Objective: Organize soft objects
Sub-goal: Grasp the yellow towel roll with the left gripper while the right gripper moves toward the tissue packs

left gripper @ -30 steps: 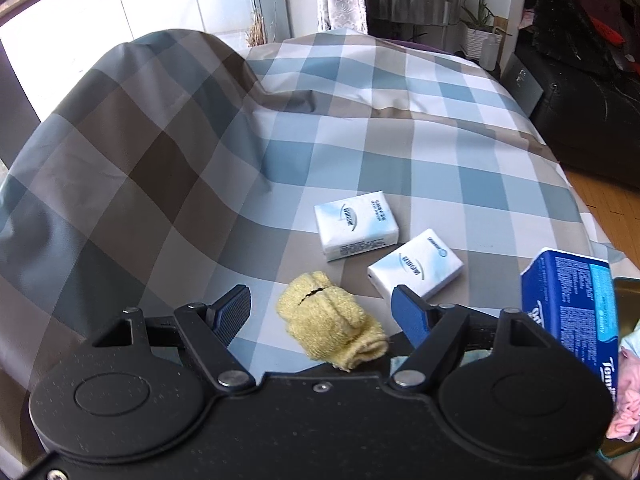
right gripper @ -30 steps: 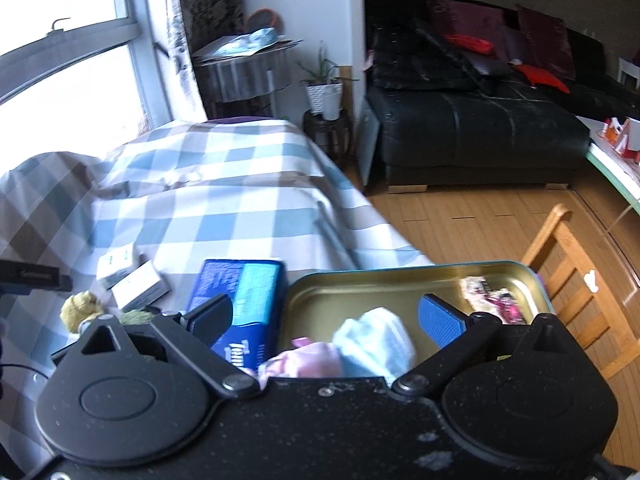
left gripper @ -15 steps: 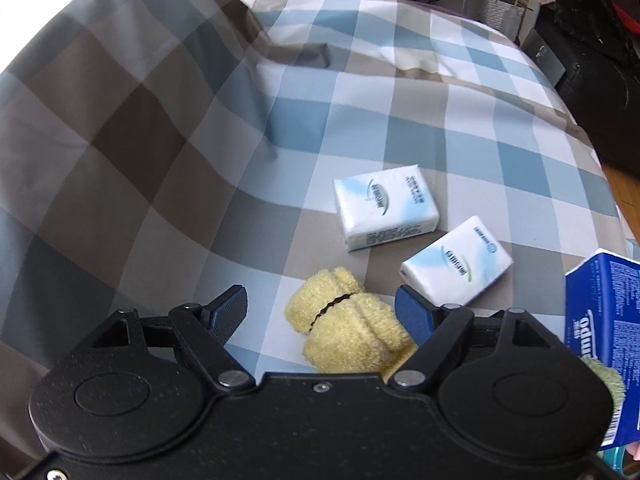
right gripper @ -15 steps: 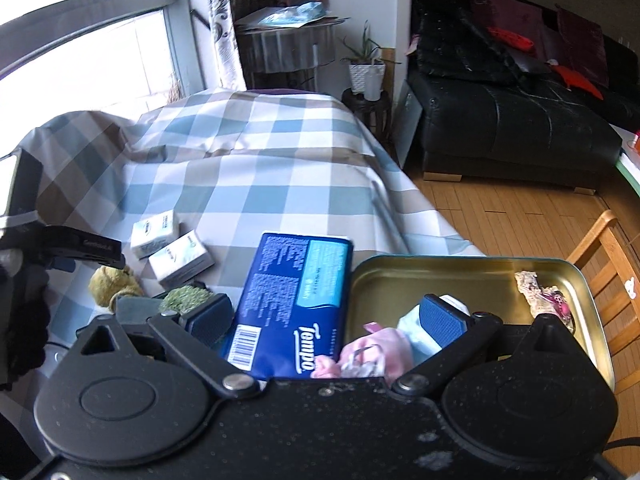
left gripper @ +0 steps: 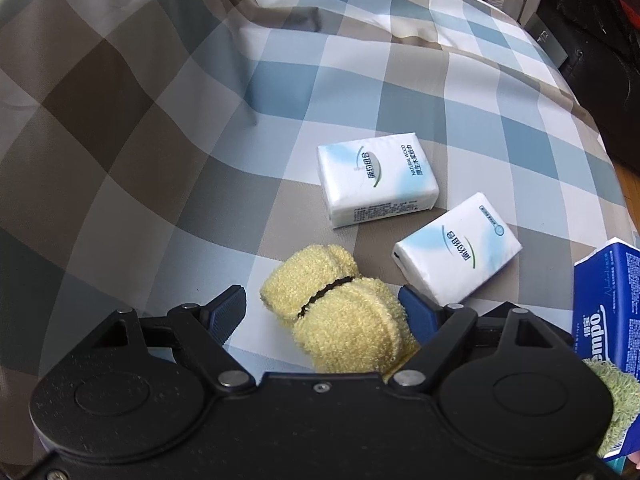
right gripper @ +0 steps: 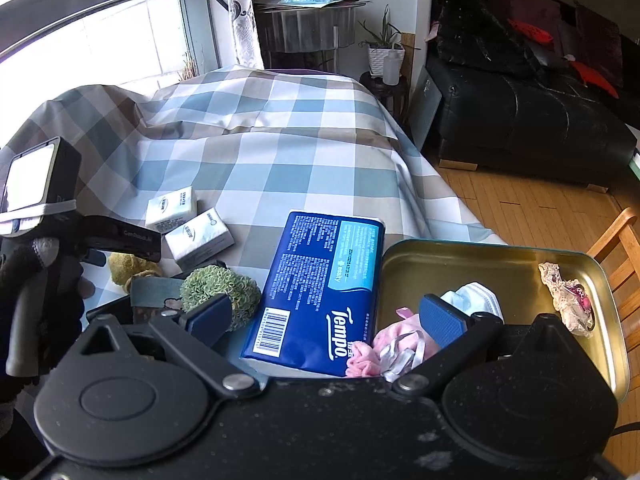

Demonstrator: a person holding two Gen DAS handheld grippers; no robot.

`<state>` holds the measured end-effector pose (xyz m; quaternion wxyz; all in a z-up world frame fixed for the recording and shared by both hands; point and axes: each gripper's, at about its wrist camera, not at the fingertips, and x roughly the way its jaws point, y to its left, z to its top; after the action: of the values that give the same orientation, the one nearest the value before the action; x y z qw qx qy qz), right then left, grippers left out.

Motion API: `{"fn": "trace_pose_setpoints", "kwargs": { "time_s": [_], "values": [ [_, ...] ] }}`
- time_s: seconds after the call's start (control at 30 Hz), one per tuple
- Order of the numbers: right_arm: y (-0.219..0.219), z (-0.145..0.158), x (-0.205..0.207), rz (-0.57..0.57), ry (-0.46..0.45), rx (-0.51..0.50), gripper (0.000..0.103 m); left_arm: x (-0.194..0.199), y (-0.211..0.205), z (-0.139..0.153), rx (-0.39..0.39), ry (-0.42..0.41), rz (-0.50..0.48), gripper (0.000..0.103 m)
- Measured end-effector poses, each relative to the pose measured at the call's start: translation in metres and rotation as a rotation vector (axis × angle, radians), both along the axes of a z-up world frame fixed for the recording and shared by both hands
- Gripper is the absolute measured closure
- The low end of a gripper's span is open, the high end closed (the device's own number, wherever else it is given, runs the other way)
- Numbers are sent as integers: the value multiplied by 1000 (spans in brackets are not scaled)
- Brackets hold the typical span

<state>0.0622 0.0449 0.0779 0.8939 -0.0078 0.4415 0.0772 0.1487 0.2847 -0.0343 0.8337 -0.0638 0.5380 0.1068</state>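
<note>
Left hand-held gripper (left gripper: 322,312): its jaws are opening, wide apart, either side of the yellow rolled sock (left gripper: 340,314). The right pad lies right against the sock's side; the left pad stands clear of it. No squeeze shows.
Yellow rolled sock: lies on the checked cloth (left gripper: 192,128), bound by a dark band round its middle. Its near end is hidden under the gripper body.
Right hand-held gripper (right gripper: 326,318): jaws wide apart and empty, over the near end of the blue Tempo tissue pack (right gripper: 320,284) and the tin's left rim.
Gold tin tray (right gripper: 600,304): sits at the cloth's right edge, with wooden floor beyond. It holds a pink cloth bundle (right gripper: 380,346), a white-blue face mask (right gripper: 478,300) and a lace scrap (right gripper: 566,296). The tray's middle is bare.
Blue Tempo tissue pack: lies flat just left of the tray, against its rim or nearly so. Its near edge is hidden by the gripper.
Green fuzzy roll (right gripper: 220,288): just left of the blue pack, partly behind the right gripper's left pad.
Small white tissue packs: one (left gripper: 376,178) and another (left gripper: 456,250) lie side by side just beyond the sock, apart from each other.
Open room: broad bare cloth stretches beyond the white packs toward the window; the cloth rises in a hump on the left.
Hard to make out: a grey-blue flat item (right gripper: 154,292) beside the green roll cannot be identified. A gloved hand (right gripper: 36,300) holds the left gripper's handle at the right view's left edge.
</note>
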Motion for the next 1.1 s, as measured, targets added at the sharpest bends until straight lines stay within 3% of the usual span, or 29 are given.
{"fn": "trace_pose_setpoints", "kwargs": {
  "time_s": [0.27,0.43,0.7,0.83,1.1],
  "values": [
    [7,-1,3,13,8,-5,2,4,7,-14,-20,58,25,21],
    [13,-3,5,23,14,-14,2,2,20,-19,-2,91,91,22],
    [27,-5,9,52,27,-3,2,2,35,-26,-50,113,140,20],
    [36,-4,9,73,3,-4,2,2,36,-29,-48,113,147,11],
    [59,3,-3,145,-85,-43,2,4,37,-34,-82,105,157,5]
  ]
}}
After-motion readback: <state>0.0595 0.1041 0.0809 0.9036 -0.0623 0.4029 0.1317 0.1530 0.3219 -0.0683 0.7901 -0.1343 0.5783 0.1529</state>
